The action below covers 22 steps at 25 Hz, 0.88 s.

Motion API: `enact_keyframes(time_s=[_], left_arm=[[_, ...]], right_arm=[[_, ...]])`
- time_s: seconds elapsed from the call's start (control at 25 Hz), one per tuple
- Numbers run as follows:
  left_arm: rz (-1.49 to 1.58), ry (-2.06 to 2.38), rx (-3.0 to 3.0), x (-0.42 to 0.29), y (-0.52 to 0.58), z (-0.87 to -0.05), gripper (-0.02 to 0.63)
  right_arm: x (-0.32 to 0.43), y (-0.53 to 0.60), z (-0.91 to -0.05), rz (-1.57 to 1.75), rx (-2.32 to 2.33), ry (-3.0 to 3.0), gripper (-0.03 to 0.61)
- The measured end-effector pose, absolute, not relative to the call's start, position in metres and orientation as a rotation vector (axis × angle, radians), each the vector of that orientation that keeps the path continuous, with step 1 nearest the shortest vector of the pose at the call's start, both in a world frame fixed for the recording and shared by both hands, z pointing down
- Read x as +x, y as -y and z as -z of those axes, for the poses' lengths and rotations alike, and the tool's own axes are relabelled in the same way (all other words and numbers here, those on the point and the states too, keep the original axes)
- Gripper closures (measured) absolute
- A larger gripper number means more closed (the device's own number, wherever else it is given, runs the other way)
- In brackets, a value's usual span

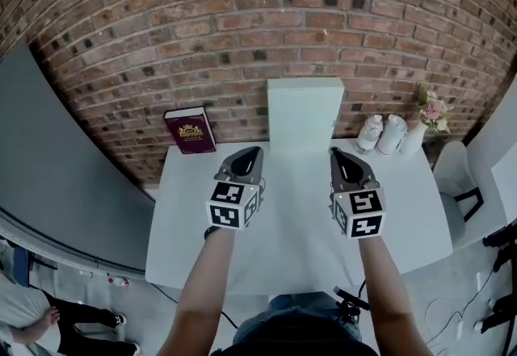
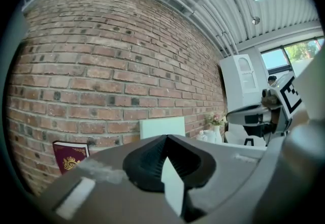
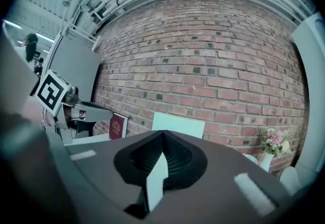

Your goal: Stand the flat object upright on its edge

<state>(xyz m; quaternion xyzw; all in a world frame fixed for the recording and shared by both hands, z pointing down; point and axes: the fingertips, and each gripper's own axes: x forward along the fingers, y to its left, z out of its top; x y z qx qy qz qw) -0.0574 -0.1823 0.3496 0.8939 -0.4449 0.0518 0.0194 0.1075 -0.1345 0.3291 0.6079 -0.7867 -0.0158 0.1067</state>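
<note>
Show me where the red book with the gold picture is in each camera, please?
Head view: the red book stands at the table's far left corner, against the brick wall.
Left gripper view: the book is low at the left edge.
Right gripper view: the book is left of centre.
Shared landmark: the pale board leaning on the wall; the book is always to its left.

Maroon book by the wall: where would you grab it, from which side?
Probably the top edge of the maroon book, from above, jaws across its thickness: it stands upright against the brick wall, cover outward, so only thin edges are offered.
</note>
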Motion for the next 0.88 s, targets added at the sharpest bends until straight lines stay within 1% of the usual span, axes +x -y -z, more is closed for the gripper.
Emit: enact_keyframes(time_s=[0.32, 0.56, 0.88], left_arm=[[-0.142, 1.434, 2.835, -0.063, 0.148, -0.324, 0.614], [-0.07, 1.484, 2.845, -0.058, 0.131, -0.307, 0.614], [-0.084, 1.513, 2.865, -0.039, 0.103, -0.291, 0.614]], right_arm=[[0.101, 0.1, -0.299, 0.104, 1.827, 2.313, 0.577], [0.095, 0.086, -0.281, 0.157, 1.814, 2.345, 0.577], [0.107, 0.062, -0.267, 0.17, 1.804, 2.406, 0.577]])
